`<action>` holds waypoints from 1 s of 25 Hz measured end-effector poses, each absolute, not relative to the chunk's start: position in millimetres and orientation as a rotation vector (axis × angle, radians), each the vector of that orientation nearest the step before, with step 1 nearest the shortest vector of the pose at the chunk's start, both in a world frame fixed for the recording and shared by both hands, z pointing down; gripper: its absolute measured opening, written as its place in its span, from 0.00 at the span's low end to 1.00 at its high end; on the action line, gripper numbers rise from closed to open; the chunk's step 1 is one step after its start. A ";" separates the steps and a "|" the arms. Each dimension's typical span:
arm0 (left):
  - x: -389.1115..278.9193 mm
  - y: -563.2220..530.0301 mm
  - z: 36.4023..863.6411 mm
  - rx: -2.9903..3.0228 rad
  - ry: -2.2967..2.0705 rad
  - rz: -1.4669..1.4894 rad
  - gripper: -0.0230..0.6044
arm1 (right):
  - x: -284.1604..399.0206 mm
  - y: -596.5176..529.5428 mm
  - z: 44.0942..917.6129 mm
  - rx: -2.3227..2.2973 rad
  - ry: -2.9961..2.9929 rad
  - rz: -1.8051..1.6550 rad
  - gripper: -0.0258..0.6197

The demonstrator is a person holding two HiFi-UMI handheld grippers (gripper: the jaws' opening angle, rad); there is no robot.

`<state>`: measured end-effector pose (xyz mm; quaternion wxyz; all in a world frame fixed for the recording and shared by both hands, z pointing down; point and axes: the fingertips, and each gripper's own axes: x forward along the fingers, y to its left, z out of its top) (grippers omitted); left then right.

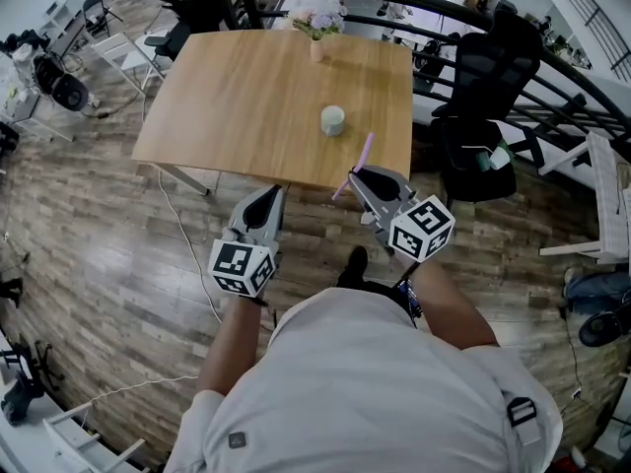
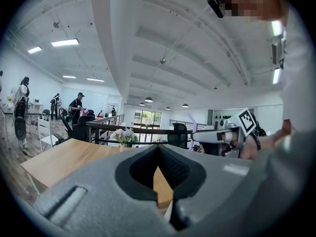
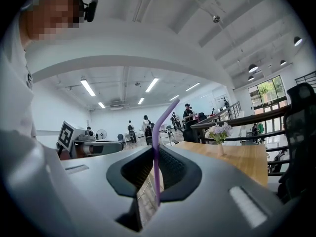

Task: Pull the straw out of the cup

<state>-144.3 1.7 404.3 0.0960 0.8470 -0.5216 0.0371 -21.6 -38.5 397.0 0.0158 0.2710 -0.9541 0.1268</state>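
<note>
The purple straw is standing clear of the cup, pinched near its lower end between the closed jaws of the right gripper and slanting up past the near edge of the table. The cup is sitting alone on the tabletop, well apart. Only a short length of the thin straw is being held, so I judge it could pivot or slip down onto the wooden floor if the squeeze eases. The left gripper is hanging alongside with jaws together, carrying nothing.
</note>
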 end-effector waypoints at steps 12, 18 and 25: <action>-160.2 101.6 400.1 2.565 -1.484 0.083 0.04 | -44.7 66.7 390.0 0.917 -2.971 0.342 0.11; -151.4 126.3 397.9 2.576 -1.441 0.080 0.04 | -42.8 95.1 383.4 0.937 -2.970 0.339 0.10; -142.2 131.5 398.7 2.577 -1.421 0.070 0.04 | -31.8 108.2 389.4 0.949 -2.954 0.349 0.10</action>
